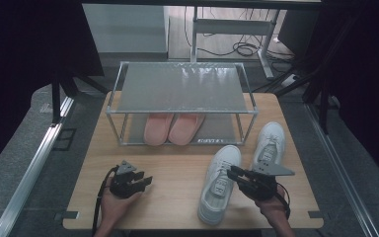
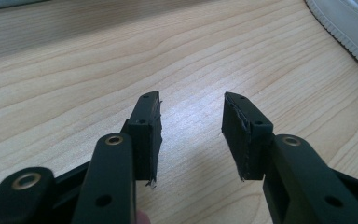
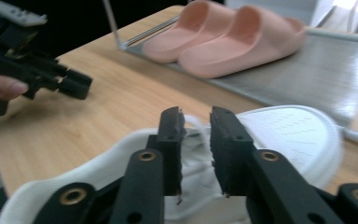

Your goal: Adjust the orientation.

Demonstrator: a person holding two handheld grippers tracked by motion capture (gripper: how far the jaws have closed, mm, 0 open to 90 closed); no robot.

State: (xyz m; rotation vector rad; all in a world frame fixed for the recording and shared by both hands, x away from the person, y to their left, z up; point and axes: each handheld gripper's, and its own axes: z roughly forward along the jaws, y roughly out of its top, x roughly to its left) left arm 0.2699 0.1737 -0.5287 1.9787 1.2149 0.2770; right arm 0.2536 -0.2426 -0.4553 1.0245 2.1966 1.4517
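The near white sneaker (image 1: 219, 183) lies toe-forward toward the table's (image 1: 177, 173) front right corner, its partner (image 1: 270, 143) just beside it nearer the right edge. The right gripper (image 1: 234, 172) has its jaws drawn close together over the shoe's laced opening, though I cannot tell whether the pads actually bite the upper or tongue. To lift cleanly, I'd judge it should catch the collar or tongue firmly before raising. The left gripper (image 2: 191, 123) waits with jaws apart over bare wood near the front left. The rack (image 1: 182, 89) behind holds pink slippers (image 1: 172, 127) on its lower shelf; the top is free.
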